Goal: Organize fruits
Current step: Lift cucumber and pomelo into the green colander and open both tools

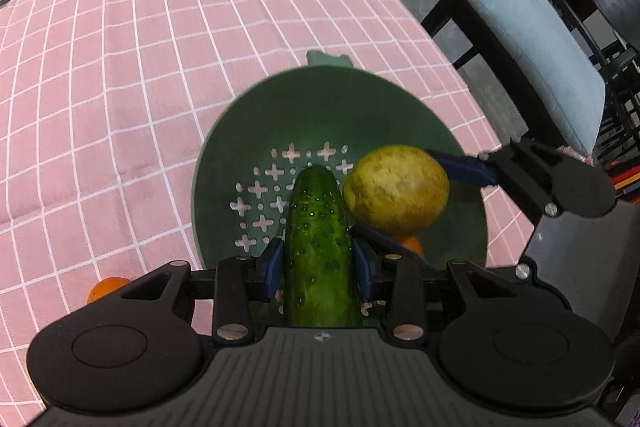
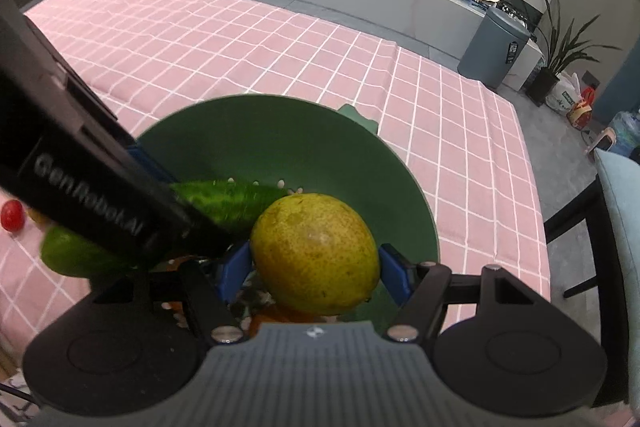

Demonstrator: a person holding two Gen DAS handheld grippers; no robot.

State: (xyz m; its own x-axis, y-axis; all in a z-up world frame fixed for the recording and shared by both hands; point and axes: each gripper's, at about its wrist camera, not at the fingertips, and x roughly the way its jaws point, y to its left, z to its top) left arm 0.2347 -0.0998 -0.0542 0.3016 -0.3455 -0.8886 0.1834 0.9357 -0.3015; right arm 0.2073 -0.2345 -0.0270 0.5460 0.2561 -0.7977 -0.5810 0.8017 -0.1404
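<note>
Currently, both grippers hang over the green bowl point(image 1: 460, 247) — left gripper point(image 1: 318, 265) clamped on a cucumber point(image 1: 318, 247), right gripper point(image 2: 314, 269) clamped on a yellow pear point(image 2: 316, 253). An orange point(image 1: 106, 287) lies on the pink cloth point(image 1: 160, 67) just beside the bowl.

At the lower centre of the frame, the right gripper point(image 2: 314, 269) clamps a yellow-green pear point(image 2: 316, 253) between its blue pads point(image 2: 394, 275), above a green colander point(image 2: 280, 135) on a pink checked tablecloth point(image 2: 280, 43). From the left, the left gripper point(image 2: 132, 211) crosses in, holding a cucumber point(image 2: 228, 199) over the colander. A red cherry tomato point(image 2: 11, 215) lies at the left edge.
</note>
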